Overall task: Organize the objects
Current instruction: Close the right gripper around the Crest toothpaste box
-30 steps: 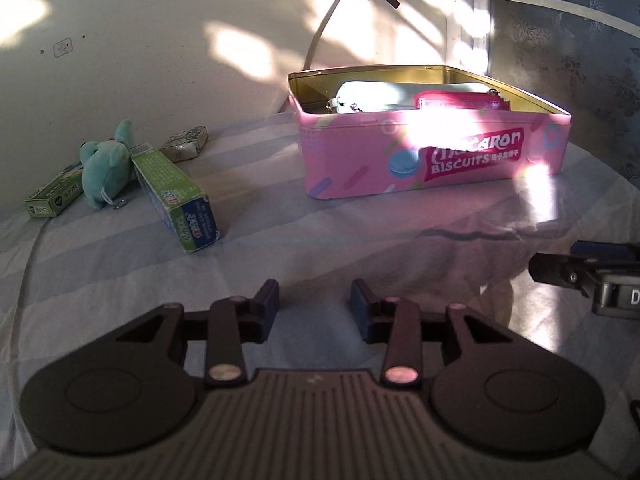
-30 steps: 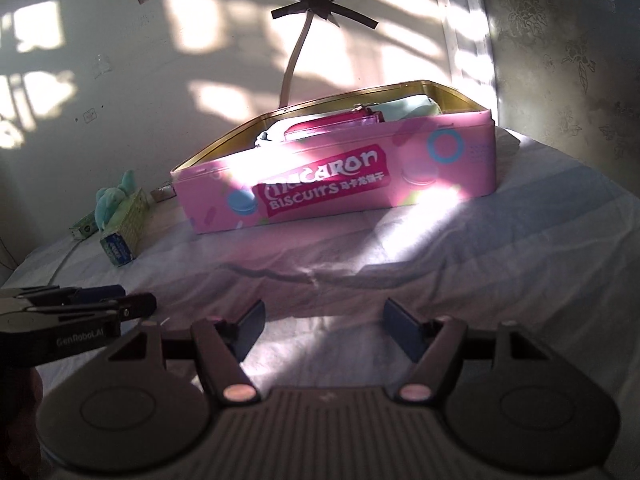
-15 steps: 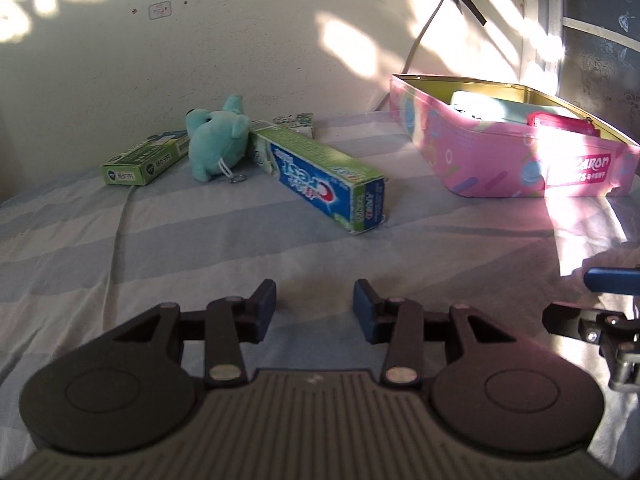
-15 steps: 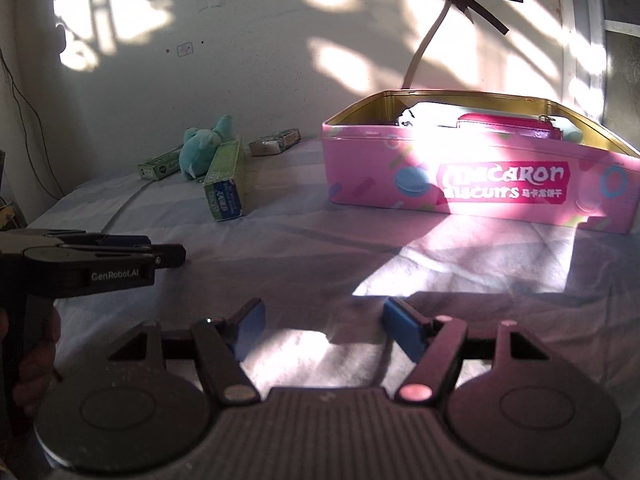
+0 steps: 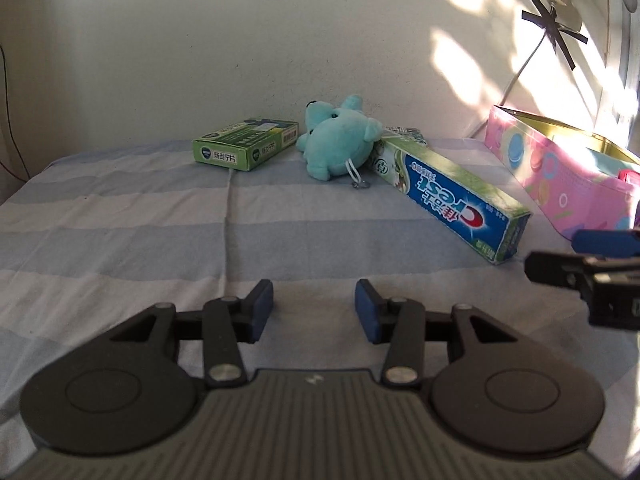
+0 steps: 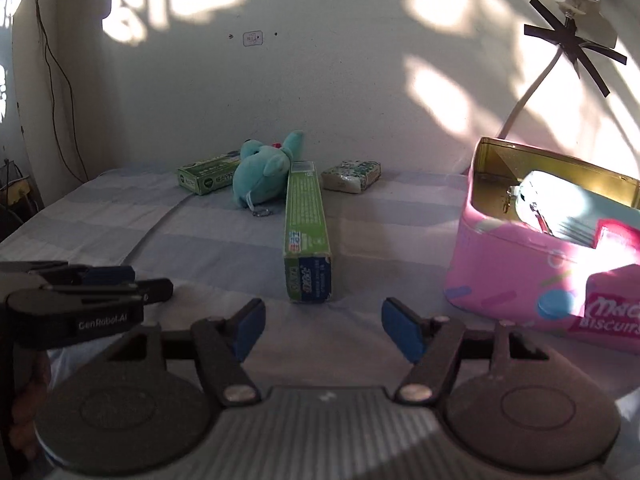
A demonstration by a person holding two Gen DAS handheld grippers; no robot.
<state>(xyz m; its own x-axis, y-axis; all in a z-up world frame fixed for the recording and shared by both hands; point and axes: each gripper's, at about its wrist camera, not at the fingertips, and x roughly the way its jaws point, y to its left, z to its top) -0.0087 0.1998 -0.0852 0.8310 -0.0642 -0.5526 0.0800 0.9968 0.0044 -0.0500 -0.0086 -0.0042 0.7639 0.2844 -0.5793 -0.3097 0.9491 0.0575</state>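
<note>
The toothpaste box (image 6: 307, 236) lies on the striped bed sheet (image 5: 120, 232), just ahead of the right gripper (image 6: 323, 330), beside the pink biscuit tin (image 6: 520, 280). Both the right and the left gripper (image 5: 315, 305) stand apart and empty, the left's jaws having just been opening. Straddle the box's near end squarely before clamping.

Light: dappled sun patches on the cream plaster wall (image 6: 360, 80).
Glare: washes out the pink macaron biscuit tin (image 6: 520, 280).
Foreground: dim, shaded.
Edges: fisheye-curved, dark corners.
</note>
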